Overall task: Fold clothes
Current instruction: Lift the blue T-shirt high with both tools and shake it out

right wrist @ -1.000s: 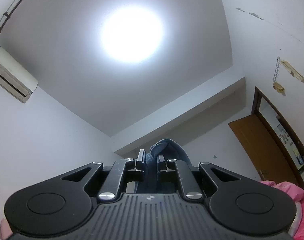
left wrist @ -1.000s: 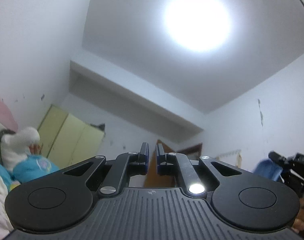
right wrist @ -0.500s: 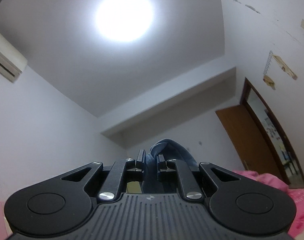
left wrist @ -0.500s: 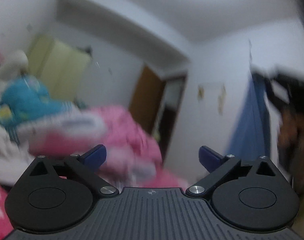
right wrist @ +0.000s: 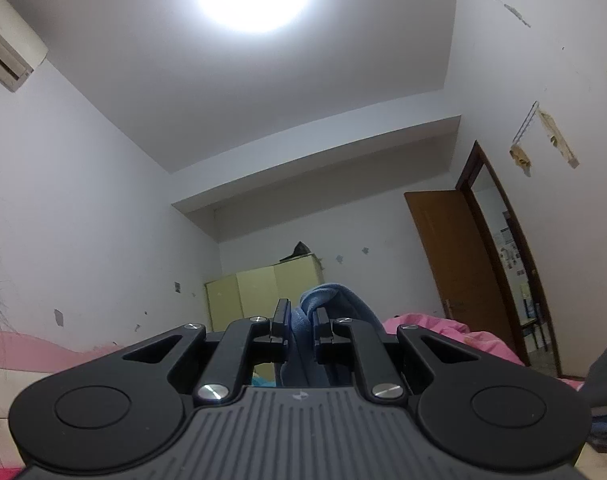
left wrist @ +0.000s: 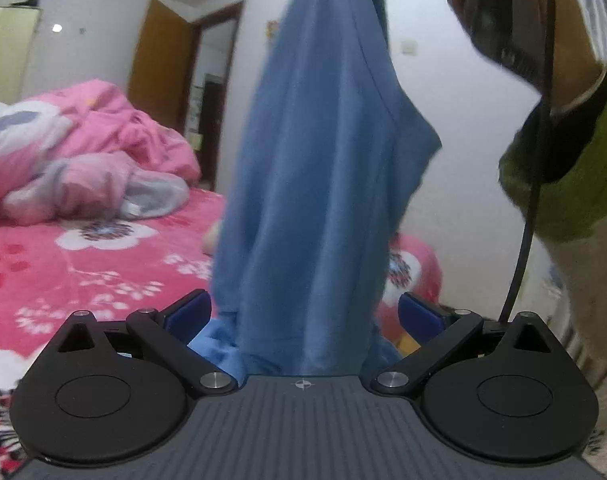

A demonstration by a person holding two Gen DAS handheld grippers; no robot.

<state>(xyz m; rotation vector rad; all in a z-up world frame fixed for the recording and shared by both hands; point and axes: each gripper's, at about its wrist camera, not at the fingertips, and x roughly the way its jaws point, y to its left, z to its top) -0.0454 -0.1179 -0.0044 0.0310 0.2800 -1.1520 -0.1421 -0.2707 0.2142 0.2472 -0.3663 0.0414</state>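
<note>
A blue garment [left wrist: 319, 168] hangs down in the middle of the left wrist view, held up from above by the other gripper in the person's hand [left wrist: 499, 20]. My left gripper [left wrist: 305, 312] is open, its blue fingers [left wrist: 185, 314] spread wide on either side of the cloth's lower part. In the right wrist view my right gripper [right wrist: 301, 328] is shut on a bunched fold of the blue garment [right wrist: 327, 300], pointing up toward the ceiling.
A bed with a pink flowered sheet [left wrist: 83, 264] and a heap of pink bedding [left wrist: 87, 156] lies left. A brown door [left wrist: 159, 64] stands open behind. The person's green sleeve [left wrist: 575, 168] and a black cable [left wrist: 535, 184] are at right. A yellow wardrobe [right wrist: 263, 292] stands against the far wall.
My left gripper opened and swung down from the ceiling toward the bed, and now straddles the hanging blue garment. The right gripper stayed shut on the cloth, tilting slightly lower.
</note>
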